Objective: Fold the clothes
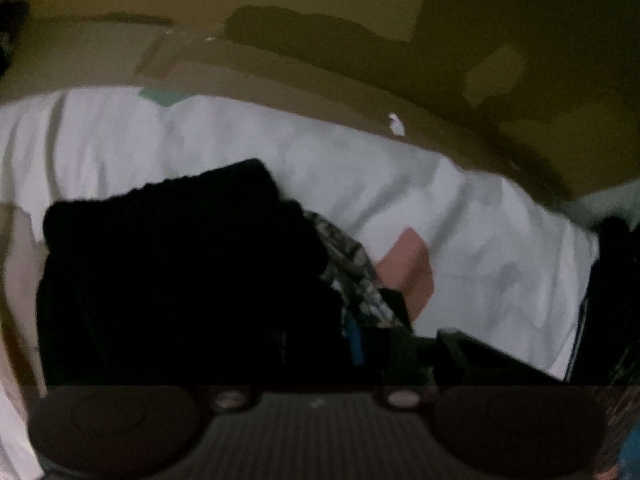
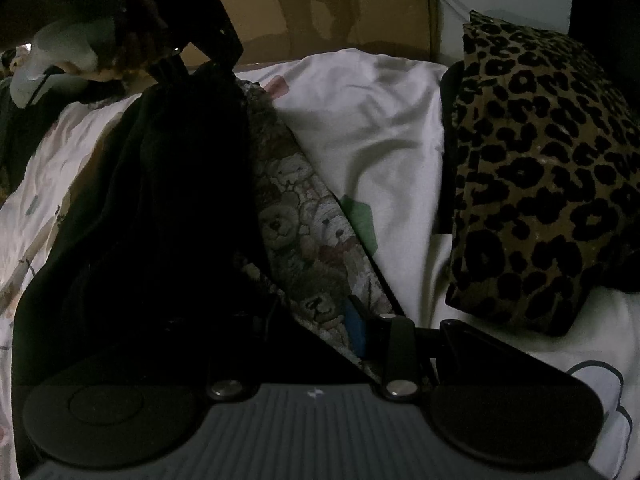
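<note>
A black garment (image 1: 180,272) (image 2: 160,200) with a teddy-bear print lining (image 2: 296,216) (image 1: 352,268) lies on a white bed sheet (image 2: 380,128). In the right wrist view my right gripper (image 2: 316,328) is shut on its near edge. The lining rests against the blue pad, and the black cloth hides the left finger. A hand (image 2: 100,28) holds my left gripper (image 2: 208,52) at the garment's far edge, where the cloth is drawn up to its fingers. In the blurred left wrist view my left gripper (image 1: 320,320) has the cloth between its jaws, with its left finger covered.
A leopard-print cloth bundle (image 2: 540,184) sits on the sheet (image 1: 360,160) to the right of the garment. A brown cardboard-like panel (image 2: 320,8) (image 1: 280,68) stands behind the bed. More dark clothing lies at the far left (image 2: 16,128).
</note>
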`<action>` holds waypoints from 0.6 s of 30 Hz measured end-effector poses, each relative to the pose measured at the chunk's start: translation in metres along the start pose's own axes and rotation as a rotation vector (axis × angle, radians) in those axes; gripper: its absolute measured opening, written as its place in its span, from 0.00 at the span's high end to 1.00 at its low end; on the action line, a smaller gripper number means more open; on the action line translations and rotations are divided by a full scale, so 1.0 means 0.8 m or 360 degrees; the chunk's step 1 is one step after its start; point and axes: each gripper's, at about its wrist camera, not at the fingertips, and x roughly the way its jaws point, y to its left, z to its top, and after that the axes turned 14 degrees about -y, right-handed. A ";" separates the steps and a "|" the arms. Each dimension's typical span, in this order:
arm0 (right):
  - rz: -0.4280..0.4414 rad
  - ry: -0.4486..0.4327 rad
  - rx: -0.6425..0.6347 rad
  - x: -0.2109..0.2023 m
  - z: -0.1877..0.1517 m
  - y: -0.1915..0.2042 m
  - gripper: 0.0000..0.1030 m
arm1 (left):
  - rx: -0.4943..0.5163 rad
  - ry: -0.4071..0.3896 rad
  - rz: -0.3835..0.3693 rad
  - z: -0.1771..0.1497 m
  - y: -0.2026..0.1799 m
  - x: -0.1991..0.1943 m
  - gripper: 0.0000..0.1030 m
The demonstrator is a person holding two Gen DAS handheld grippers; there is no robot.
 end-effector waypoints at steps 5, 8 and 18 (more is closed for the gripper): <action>-0.0014 0.0031 -0.0094 0.001 -0.002 0.006 0.58 | -0.0105 -0.0014 -0.0034 0.002 0.011 -0.004 0.71; -0.0024 0.0033 -0.0104 0.001 -0.001 0.005 0.57 | -0.0133 -0.0037 -0.0053 0.000 0.016 -0.006 0.71; 0.0005 0.0050 -0.0266 -0.002 -0.011 0.017 0.58 | -0.0187 -0.0049 -0.0119 -0.008 0.032 -0.012 0.89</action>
